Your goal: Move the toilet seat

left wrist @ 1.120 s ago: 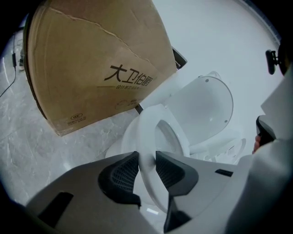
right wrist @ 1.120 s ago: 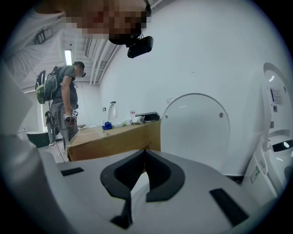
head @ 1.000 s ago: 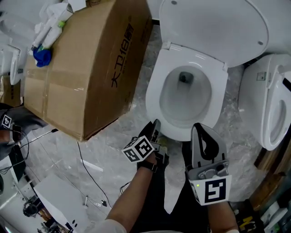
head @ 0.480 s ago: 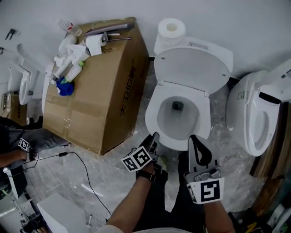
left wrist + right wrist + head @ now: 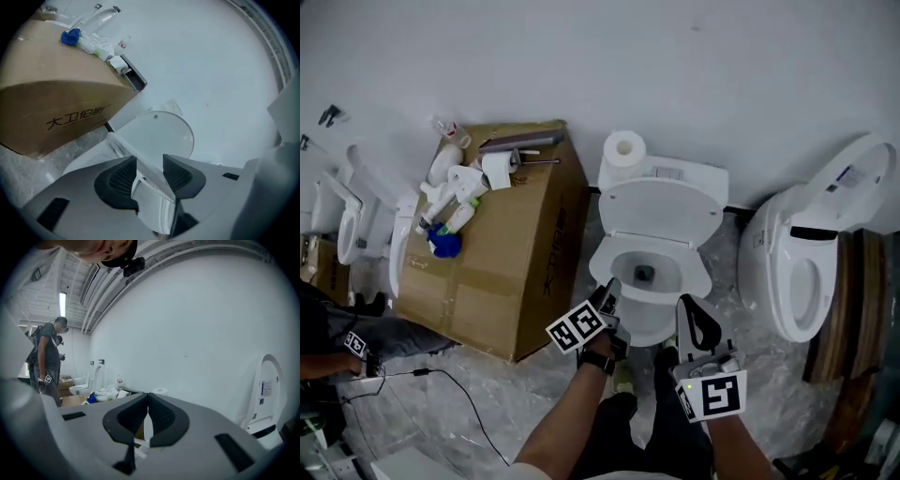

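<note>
Three toilets [image 5: 649,323] line the far wall [image 5: 675,75], one box [image 5: 502,244] and one paper roll [image 5: 624,148] at left. The white toilet seat [image 5: 697,272] lies on the middle toilet. Your left gripper [image 5: 611,287], jaws just opening, straddles its near-left edge unclamped. Your right gripper [image 5: 688,305] is clenched, empty.

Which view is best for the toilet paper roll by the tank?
Head view: the toilet paper roll shows whole, upright at the left end of the tank. Right gripper view catches only its top, small and distant. Left gripper view doesn't show it.
</note>
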Demonstrator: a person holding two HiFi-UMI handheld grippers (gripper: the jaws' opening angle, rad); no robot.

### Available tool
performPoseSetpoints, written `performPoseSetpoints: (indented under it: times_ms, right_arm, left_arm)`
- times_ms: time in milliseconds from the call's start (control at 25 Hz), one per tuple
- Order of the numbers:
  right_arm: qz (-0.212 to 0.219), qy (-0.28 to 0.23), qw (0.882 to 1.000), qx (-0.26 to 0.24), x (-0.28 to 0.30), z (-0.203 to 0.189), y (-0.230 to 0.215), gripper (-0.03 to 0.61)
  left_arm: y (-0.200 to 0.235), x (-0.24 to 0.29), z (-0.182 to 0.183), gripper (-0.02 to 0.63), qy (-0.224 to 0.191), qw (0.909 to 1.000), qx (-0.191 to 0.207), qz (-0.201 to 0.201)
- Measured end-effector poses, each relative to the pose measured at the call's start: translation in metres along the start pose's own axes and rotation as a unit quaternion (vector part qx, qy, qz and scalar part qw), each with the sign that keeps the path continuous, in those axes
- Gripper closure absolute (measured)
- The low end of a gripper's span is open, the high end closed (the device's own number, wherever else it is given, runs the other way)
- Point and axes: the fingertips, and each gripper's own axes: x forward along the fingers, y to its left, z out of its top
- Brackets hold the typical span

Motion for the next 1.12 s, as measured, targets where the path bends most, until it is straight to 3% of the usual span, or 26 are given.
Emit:
performPoseSetpoints:
  times_ms: [240, 480, 680, 840, 1120]
  right_arm:
    - [-0.006, -0.026, 1.0, 0.017, 0.021, 0.036, -0.037, 0.561]
    - [0.022, -0.014, 1.0, 0.007, 0.058, 0.039, -0.072, 0.561]
    - [0.037, -0.017, 0.999, 0.034, 0.09, 0.05, -0.099, 0.561]
    - [0.064, -0.005, 0.998, 0.007, 0.108, 0.045, -0.119, 0.561]
    - [0.079, -0.011, 0.996, 0.033, 0.138, 0.053, -0.137, 0.561]
  left_arm:
    - [-0.042, 0.031, 0.04, 0.43, -0.039, 0.9989, -0.021, -0.016]
    - [-0.074, 0.069, 0.076, 0.419, -0.075, 0.996, -0.037, -0.033]
    - [-0.094, 0.101, 0.103, 0.413, -0.109, 0.9924, -0.043, -0.036]
    - [-0.103, 0.122, 0.116, 0.408, -0.129, 0.9901, -0.044, -0.033]
    - [-0.111, 0.142, 0.13, 0.403, -0.152, 0.987, -0.046, -0.027]
